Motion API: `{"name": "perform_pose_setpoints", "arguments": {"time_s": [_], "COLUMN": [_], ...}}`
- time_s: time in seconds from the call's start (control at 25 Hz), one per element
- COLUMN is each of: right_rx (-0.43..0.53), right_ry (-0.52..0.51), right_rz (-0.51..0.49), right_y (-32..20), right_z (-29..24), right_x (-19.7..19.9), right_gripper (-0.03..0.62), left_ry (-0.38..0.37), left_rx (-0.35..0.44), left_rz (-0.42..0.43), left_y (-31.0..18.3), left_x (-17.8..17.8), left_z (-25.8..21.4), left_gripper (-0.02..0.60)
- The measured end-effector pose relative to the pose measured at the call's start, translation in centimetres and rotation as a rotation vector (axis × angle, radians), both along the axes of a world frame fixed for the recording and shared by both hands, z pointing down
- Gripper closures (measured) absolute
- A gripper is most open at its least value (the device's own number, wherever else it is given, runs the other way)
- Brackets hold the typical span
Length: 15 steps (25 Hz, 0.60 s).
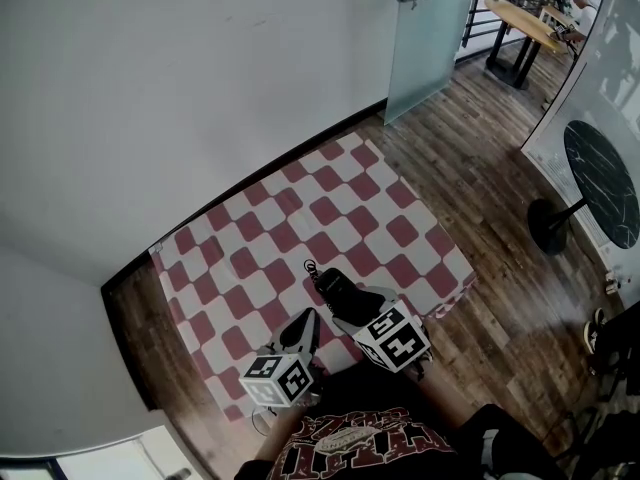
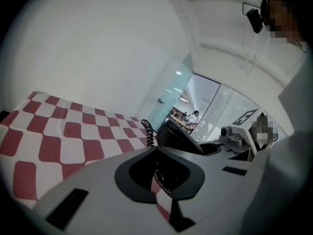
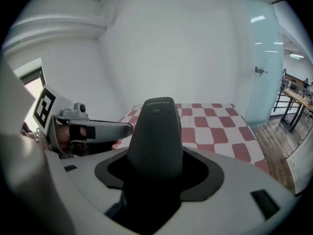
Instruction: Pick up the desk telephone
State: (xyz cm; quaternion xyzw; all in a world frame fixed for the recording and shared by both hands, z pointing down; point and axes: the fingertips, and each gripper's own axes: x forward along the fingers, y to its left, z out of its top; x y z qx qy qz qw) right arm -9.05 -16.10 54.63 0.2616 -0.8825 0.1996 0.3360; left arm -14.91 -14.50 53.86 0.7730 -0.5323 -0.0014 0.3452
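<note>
Clamping the desk telephone [image 3: 156, 136] upright in the right hand-held gripper [image 3: 159, 173] over the checked cloth [image 1: 300, 208], pinching its coiled cord [image 2: 148, 131] in the left hand-held gripper [image 2: 159, 180] just alongside, likely so nothing drags.

Phone [image 3: 156, 131]: two short lines of pale print [image 3: 157, 102] at its top end, too small to read for sure. Shirt [image 1: 350, 438]: light print on red, unreadable. Cubes [image 1: 278, 379] [image 1: 398, 336]: black-white square markers only.

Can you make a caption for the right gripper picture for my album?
Right gripper clamps a black plastic desk telephone above the red-and-white checked cloth, the left gripper alongside.
</note>
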Motion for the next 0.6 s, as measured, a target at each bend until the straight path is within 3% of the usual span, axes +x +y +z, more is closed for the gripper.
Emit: {"name": "perform_pose_setpoints", "arguments": {"time_s": [0.6], "right_rx": [0.046], "right_ry": [-0.035], "right_rz": [-0.066], "right_y": [0.6], "right_z": [-5.4], "right_x": [-0.9], "right_gripper": [0.304], "left_ry": [0.004], "left_rx": [-0.007], "left_rz": [-0.017], "left_y": [-0.1], "left_x": [-0.1], "left_z": [0.8], "left_gripper": [0.574]}}
